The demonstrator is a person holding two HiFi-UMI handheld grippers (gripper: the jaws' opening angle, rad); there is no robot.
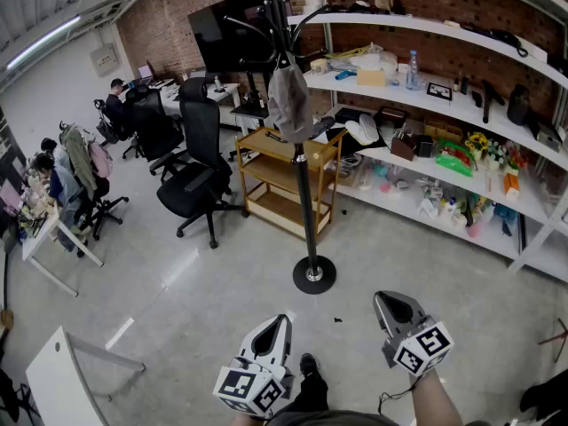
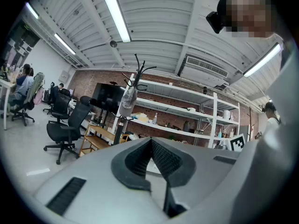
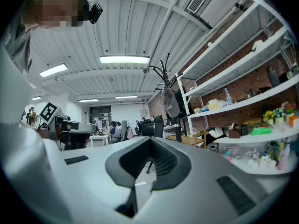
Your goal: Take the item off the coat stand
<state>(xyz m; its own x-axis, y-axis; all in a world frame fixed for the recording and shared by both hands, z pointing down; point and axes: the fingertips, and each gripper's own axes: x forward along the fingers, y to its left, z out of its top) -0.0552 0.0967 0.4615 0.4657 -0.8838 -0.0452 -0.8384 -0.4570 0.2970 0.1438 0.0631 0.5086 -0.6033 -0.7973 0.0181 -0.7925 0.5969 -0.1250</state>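
Head view: a black coat stand [image 1: 300,176] rises in the middle of the frame from a round base on the grey floor [image 1: 177,291], with its hooks at the top edge. The item, a grey cap [image 1: 288,105], hangs on the stand in the upper middle of the frame, against the pole and well apart from both grippers. The left gripper [image 1: 286,319] is at the bottom edge, left of centre. The right gripper [image 1: 380,296] is at the bottom, right of centre. Both point up-frame toward the stand and neither touches it. Left gripper view: the jaws are together at the tips with nothing between them, and the cap and stand show above them, left of centre. Right gripper view: the jaws are together too and empty, with the cap above them, just right of centre. A wooden trolley [image 1: 284,180] stands just beside the pole on its left. A black office chair [image 1: 200,176] is further left. White shelves [image 1: 461,105] run along the right side, loaded with small stuff. A dark screen [image 1: 226,34] is at the top, and people [image 1: 53,180] sit at worktops in the upper left.
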